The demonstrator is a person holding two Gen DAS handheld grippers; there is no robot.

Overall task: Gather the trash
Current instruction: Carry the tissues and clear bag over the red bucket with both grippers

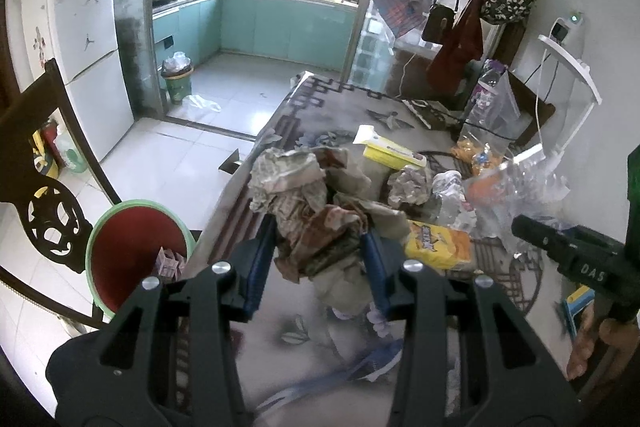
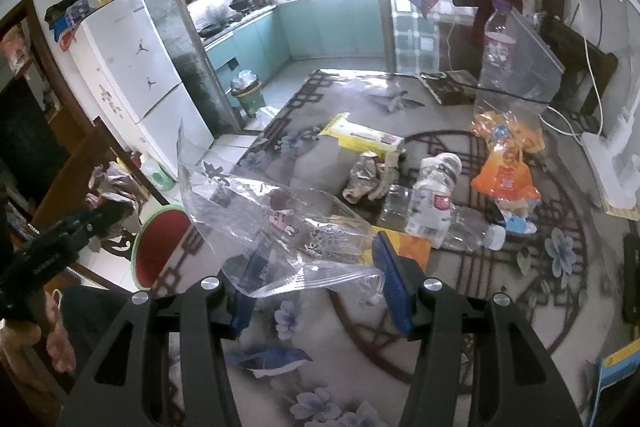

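Left gripper (image 1: 320, 259) clamps crumpled brown paper (image 1: 316, 211).

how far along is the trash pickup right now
Done: some pinkish scraps already lie in the red bin. In hand: the left claw is shut on crumpled brown paper, the right claw on a clear plastic bag. Left on the table: a plastic bottle, orange wrappers, a yellow box.

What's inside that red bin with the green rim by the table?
In the red bin, a small pinkish printed packet lies near the bottom. The left gripper and the rim cover the rest.
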